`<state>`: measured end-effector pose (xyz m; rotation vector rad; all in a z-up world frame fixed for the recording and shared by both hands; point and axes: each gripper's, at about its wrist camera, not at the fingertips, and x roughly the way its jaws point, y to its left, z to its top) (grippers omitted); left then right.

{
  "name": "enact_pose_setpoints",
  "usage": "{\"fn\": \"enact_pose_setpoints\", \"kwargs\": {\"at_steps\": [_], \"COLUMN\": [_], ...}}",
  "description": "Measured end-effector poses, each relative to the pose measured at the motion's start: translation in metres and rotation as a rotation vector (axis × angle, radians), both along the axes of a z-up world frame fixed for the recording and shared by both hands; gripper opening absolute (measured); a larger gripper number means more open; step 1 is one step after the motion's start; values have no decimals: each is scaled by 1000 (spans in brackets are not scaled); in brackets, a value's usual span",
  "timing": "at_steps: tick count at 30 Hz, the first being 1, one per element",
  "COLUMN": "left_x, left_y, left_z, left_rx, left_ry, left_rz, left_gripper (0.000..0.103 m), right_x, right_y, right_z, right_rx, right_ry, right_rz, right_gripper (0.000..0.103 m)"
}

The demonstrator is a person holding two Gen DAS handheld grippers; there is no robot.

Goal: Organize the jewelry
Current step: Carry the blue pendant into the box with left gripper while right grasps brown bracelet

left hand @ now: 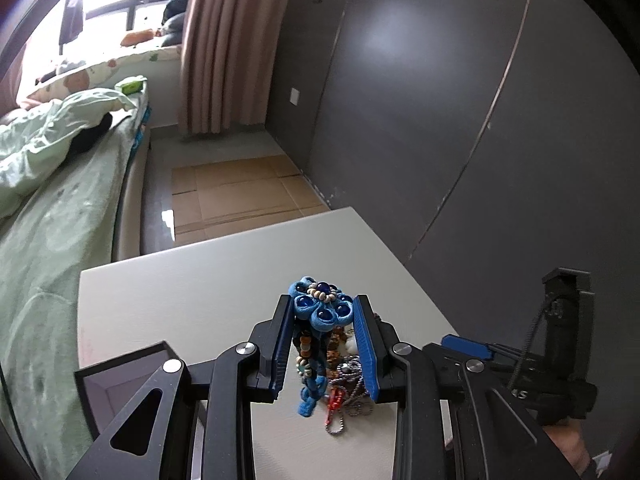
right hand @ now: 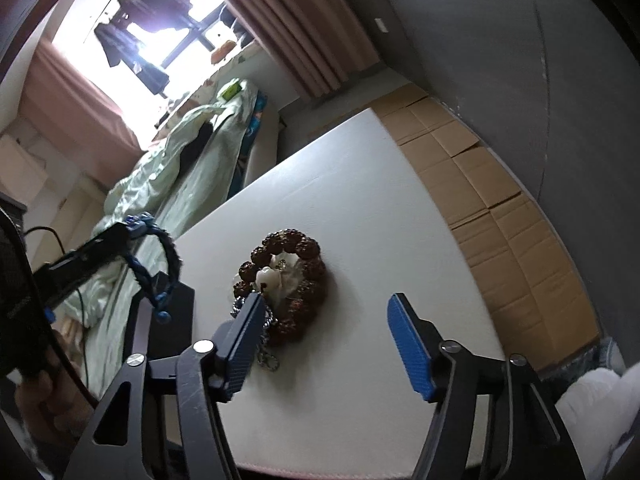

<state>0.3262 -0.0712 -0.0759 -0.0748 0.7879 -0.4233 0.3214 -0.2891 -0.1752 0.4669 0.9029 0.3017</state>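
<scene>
Left gripper (left hand: 323, 340) is clamped on a blue braided bracelet (left hand: 322, 304) with dark blue stones, both pads pressing its flower-shaped front, and I have it lifted off the white table (left hand: 192, 280); its cord tail dangles below the jaws. From my right wrist view the same bracelet (right hand: 160, 256) hangs as a loop from that gripper at far left, above the dark box (right hand: 176, 320) at the table's edge. Right gripper (right hand: 320, 340) stands wide, nothing between its pads. It hovers over the remaining heap: a brown beaded bracelet (right hand: 304, 256) ringing some white pieces (right hand: 266, 276), with a silver ball chain (right hand: 268, 356) trailing under the left pad. I see the heap mid-table, touching neither right pad clearly. Bed (left hand: 60, 200) and cardboard sheets (left hand: 240, 196) lie beyond the table.
</scene>
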Motion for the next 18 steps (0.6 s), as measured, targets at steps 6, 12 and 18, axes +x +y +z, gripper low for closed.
{"fn": "enact_pose_setpoints", "kwargs": {"at_steps": [6, 12, 18], "left_x": [1, -5, -15], "left_y": [19, 39, 64], "left_z": [6, 10, 7], "left_rx": [-19, -20, -25], "left_ry": [-8, -19, -1], "left_rz": [40, 87, 153], "left_gripper": [31, 31, 31], "right_x": [19, 46, 63], "right_y": [15, 28, 42], "right_z": [0, -1, -10], "right_rx": [-58, -92, -134], "right_ry": [13, 41, 95], "right_rz": [39, 89, 151], "right_gripper": [60, 55, 43]}}
